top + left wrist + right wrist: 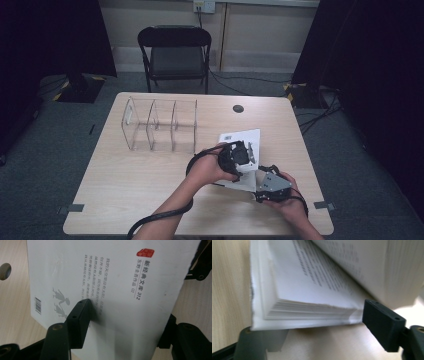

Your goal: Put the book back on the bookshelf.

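The pale wooden desk [150, 170] stood on grey carpet. Near its right edge, the left tongs [239, 156] clamped a white paperback [112, 290]; the right tongs [265, 192] straddled its pages loosely.

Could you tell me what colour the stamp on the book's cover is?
Red stamp, clearest in the left gripper view.

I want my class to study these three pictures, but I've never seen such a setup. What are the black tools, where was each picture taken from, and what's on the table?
A person sits at a wooden table with a hand-held two-jaw tool in each hand. One camera looks down from above; the others ride on each tool.

On the table are a clear rack and a white book.

The left tool has its jaws across the book's back cover. The right tool sits at the book's corner, jaws either side of the partly opened pages; whether they pinch, I cannot tell.
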`<control>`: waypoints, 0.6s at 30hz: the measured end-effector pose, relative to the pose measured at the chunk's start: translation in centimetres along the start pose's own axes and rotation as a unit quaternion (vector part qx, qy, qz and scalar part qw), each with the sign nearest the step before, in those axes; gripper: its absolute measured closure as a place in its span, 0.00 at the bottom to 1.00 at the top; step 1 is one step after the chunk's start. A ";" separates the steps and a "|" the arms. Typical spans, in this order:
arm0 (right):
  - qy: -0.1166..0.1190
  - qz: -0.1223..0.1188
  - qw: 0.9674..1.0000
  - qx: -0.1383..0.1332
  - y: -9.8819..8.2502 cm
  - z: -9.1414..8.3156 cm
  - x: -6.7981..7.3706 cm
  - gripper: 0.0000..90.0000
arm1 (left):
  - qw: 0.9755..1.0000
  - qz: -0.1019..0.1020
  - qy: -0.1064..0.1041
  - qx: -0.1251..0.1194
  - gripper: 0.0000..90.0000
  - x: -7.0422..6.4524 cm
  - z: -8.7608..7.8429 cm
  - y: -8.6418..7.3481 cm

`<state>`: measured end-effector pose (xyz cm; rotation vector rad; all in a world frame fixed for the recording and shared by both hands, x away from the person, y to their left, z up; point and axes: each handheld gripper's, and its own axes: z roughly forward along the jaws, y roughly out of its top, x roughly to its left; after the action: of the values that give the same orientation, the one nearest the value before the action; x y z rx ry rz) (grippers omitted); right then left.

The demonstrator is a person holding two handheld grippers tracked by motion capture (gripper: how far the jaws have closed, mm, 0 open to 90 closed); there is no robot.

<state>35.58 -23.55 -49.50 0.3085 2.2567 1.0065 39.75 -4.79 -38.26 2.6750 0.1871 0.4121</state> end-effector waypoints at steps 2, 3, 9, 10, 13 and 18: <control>-0.004 -0.035 0.999 -0.011 0.5 -0.3 0.2 0.35 | 1.000 -0.003 0.000 0.001 0.46 -0.1 -0.2 0.1; -0.002 -0.047 0.999 -0.011 0.7 -0.3 0.3 0.37 | 1.000 -0.003 0.000 0.001 0.46 -0.1 -0.2 0.1; 0.014 -0.091 0.996 -0.010 1.7 -0.5 0.4 0.49 | 1.000 0.000 -0.002 0.000 0.46 -0.1 -0.4 -0.1; 0.013 -0.100 0.995 -0.008 1.8 -0.5 0.5 0.53 | 1.000 0.000 -0.002 0.000 0.46 -0.1 -0.4 -0.1; 0.003 -0.110 0.994 0.003 2.6 -1.0 0.6 0.60 | 1.000 -0.003 0.000 -0.010 0.43 -0.3 -0.4 0.0; 0.016 -0.093 0.996 -0.005 3.5 -2.0 -0.4 0.64 | 1.000 -0.001 -0.004 -0.028 0.40 -0.4 -1.1 0.0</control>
<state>34.40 -22.50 -45.72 0.0766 2.2599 0.9311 39.04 -4.38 -37.40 2.6201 0.1727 0.4005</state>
